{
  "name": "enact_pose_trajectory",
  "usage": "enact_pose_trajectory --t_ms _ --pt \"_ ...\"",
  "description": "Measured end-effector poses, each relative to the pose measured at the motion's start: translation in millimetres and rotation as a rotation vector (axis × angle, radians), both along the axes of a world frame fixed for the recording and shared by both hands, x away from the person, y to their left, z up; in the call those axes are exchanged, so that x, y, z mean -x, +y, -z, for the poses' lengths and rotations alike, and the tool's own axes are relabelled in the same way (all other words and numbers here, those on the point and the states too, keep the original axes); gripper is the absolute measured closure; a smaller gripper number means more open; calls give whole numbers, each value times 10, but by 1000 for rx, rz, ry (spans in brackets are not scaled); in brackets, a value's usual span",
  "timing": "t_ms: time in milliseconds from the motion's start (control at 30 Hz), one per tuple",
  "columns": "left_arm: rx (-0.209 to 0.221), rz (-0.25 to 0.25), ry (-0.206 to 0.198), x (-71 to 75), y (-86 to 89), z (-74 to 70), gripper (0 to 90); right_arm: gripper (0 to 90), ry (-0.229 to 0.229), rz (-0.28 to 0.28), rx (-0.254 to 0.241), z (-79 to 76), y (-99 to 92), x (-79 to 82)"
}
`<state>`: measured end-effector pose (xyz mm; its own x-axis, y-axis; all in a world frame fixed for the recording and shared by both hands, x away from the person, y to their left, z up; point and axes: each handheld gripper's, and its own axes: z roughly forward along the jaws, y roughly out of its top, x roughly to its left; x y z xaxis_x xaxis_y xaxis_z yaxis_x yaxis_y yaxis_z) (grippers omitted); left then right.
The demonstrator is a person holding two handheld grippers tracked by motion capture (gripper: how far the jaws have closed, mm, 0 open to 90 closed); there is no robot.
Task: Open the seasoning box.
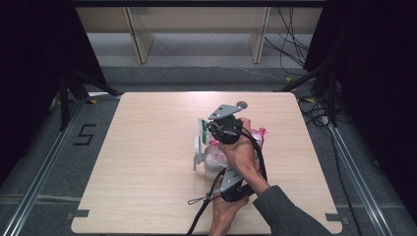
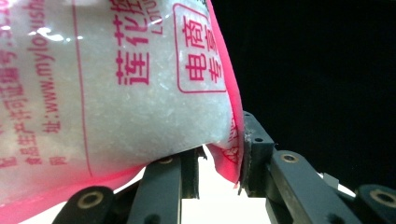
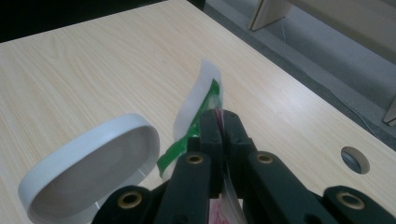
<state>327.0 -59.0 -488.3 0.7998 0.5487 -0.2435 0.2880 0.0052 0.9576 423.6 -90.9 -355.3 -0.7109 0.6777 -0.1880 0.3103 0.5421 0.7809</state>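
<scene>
The bag [image 2: 116,93] was glossy clear plastic film with pink print, white coarse grains showing through it. Its top strip [image 3: 198,100] looked like smooth white and green plastic. The table [image 3: 93,70] was pale wood grain, smooth and matt. The cup [image 3: 88,163] was matt white plastic. The jaws of both grippers were matt black plastic with brass-coloured rivets; a plate [image 1: 222,111] looked grey and dull.
</scene>
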Motion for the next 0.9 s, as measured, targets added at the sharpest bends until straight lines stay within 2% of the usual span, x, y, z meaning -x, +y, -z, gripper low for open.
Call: enact_pose_trajectory --t_ms 33,67,367,467,500,567,633,667,700,767,833,867,900 --pt "0 0 0 0 0 0 723 898 0 0 0 0 0 0" --pt "5 0 -2 -1 -3 2 723 898 25 10 2 2 11 18" --pt "4 0 -4 0 2 -2 723 898 18 5 -1 -1 7 13" --pt "10 -1 -4 3 1 -6 724 898 17 12 -21 -14 0 17" --pt "34 7 -11 -3 -10 2 724 898 26 12 -21 -20 -1 25" --pt "29 8 -9 -3 -11 3 723 897 13 -1 -2 -4 1 14" --pt "36 9 -12 -3 -11 3 723 897 20 4 10 -7 7 15" --pt "33 8 -13 -2 -7 1 723 897 36 16 -7 -3 17 28" --pt "33 8 -13 -2 -7 1 723 897 36 16 -7 -3 17 28" --pt "32 7 -13 0 -3 -2 723 897 3 -13 -4 -19 0 7" --pt "30 7 -12 -2 -4 0 723 897 10 2 -7 -4 14 17" --pt "104 -7 10 20 -42 1 723 896 36 3 1 1 24 25" --pt "104 -7 10 20 -42 1 723 897 40 4 6 9 31 23"
